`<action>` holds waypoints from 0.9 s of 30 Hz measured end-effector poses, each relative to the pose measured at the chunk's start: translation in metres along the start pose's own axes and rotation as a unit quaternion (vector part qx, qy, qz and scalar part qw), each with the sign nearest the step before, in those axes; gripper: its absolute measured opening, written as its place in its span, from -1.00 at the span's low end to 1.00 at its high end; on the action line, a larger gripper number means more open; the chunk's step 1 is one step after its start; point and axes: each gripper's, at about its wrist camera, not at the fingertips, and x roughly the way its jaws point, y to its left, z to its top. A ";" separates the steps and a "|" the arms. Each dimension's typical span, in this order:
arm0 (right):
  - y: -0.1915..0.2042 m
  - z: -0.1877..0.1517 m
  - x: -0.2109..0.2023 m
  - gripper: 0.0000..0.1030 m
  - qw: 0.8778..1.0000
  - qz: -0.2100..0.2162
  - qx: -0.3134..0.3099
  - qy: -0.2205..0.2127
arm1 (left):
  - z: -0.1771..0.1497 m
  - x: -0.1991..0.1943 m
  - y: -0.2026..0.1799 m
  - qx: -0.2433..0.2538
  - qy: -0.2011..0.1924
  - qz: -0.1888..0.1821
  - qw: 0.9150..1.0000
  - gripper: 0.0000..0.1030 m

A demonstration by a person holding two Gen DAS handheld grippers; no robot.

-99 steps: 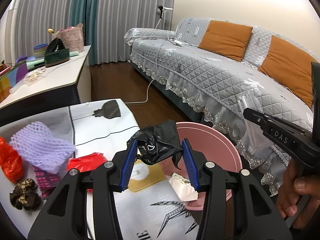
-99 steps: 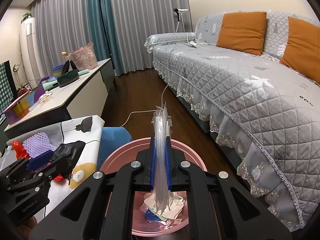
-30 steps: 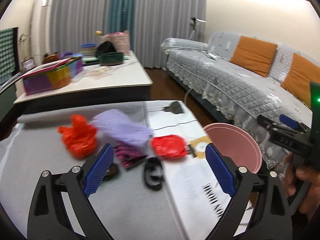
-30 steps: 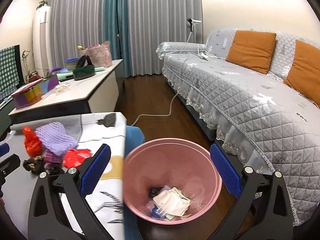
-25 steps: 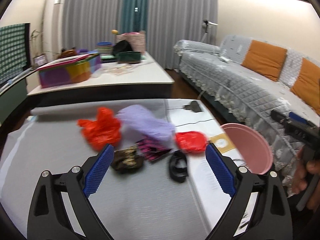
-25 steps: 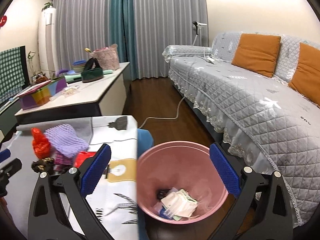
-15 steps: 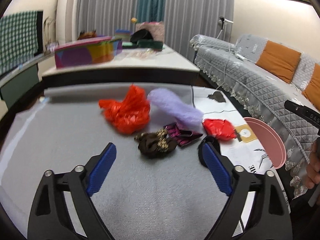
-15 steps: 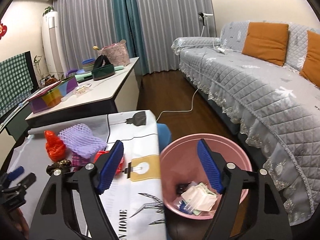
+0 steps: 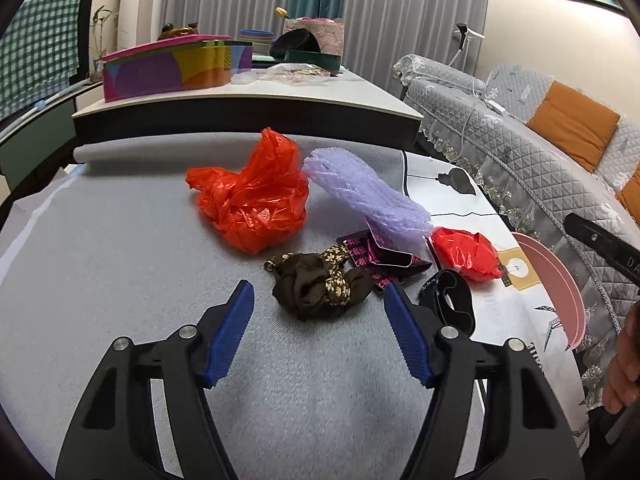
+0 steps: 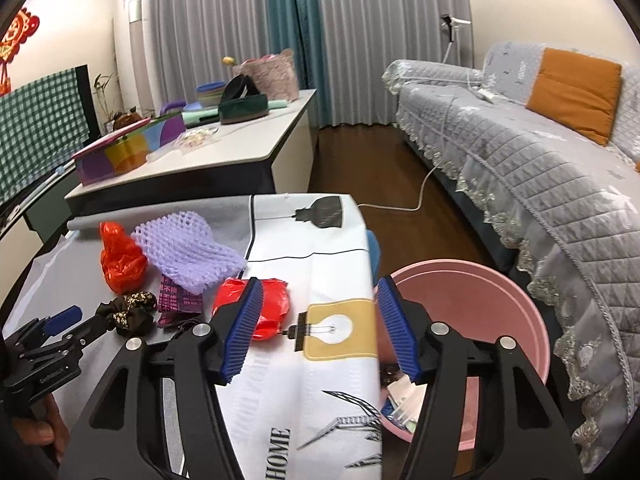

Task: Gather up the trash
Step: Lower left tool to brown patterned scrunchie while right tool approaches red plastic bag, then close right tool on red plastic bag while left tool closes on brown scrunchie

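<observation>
blue-padded left gripper (image 9: 319,326) hung over the table trash, jaws apart with nothing in them

its jaws had just been narrowing, a brown scrunchie (image 9: 318,289) lying just ahead between the tips, untouched. right gripper (image 10: 316,322) was also closing in but empty, red wrapper (image 10: 258,306) past its left finger, pink bin (image 10: 472,312) off to its right.

Bare counter (image 9: 100,280) lies left of the left fingers (image 9: 230,332); brown scrunchie (image 9: 316,290) sits just ahead between them.
</observation>
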 end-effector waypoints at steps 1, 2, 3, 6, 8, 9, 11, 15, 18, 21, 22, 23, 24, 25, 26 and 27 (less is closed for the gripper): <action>0.002 0.000 0.004 0.15 1.000 0.003 -0.001 0.003 | 0.001 0.003 0.001 -0.001 0.002 -0.002 1.000 0.23; 0.003 0.000 0.008 0.15 1.000 0.006 -0.002 0.007 | 0.002 0.005 0.002 -0.003 0.004 -0.003 1.000 0.20; 0.004 0.000 0.014 0.15 1.000 0.011 -0.002 0.013 | 0.003 0.008 0.003 -0.003 0.007 -0.001 1.000 0.19; 0.007 0.000 0.025 0.18 0.999 0.023 0.003 0.025 | 0.005 0.017 0.008 -0.016 0.018 0.008 1.000 0.17; 0.011 -0.001 0.035 0.25 0.999 0.036 0.009 0.038 | 0.005 0.023 0.012 -0.023 0.024 0.009 0.999 0.11; 0.012 0.000 0.038 0.30 0.998 0.038 0.010 0.039 | 0.006 0.025 0.013 -0.024 0.027 0.010 0.999 0.07; 0.017 -0.001 0.045 0.33 0.998 0.044 0.007 0.043 | 0.006 0.030 0.014 -0.023 0.032 0.009 0.999 0.01; 0.027 0.000 0.058 0.41 0.997 0.050 0.003 0.051 | 0.007 0.033 0.016 -0.024 0.034 0.000 0.999 -0.03; 0.031 0.001 0.066 0.60 0.997 0.057 0.006 0.059 | 0.007 0.035 0.015 -0.024 0.037 -0.005 0.999 -0.03; 0.038 -0.001 0.075 0.65 0.995 0.066 -0.001 0.075 | 0.009 0.035 0.015 -0.027 0.035 -0.005 0.999 -0.03; 0.042 -0.002 0.077 0.66 0.995 0.062 -0.011 0.078 | 0.010 0.034 0.017 -0.028 0.031 -0.003 0.999 -0.03; 0.045 -0.003 0.079 0.66 0.995 0.059 -0.017 0.080 | 0.011 0.034 0.018 -0.030 0.029 0.002 0.999 -0.03; 0.046 -0.003 0.080 0.67 0.995 0.059 -0.020 0.083 | 0.011 0.035 0.019 -0.035 0.030 0.001 0.999 -0.03; 0.048 -0.004 0.082 0.68 0.994 0.060 -0.021 0.086 | 0.011 0.036 0.021 -0.040 0.032 -0.003 0.999 -0.03; 0.048 -0.004 0.084 0.68 0.994 0.059 -0.022 0.089 | 0.010 0.037 0.022 -0.043 0.034 -0.006 0.998 -0.01; 0.049 -0.005 0.085 0.68 0.994 0.056 -0.023 0.092 | 0.010 0.037 0.022 -0.044 0.035 -0.007 0.998 -0.01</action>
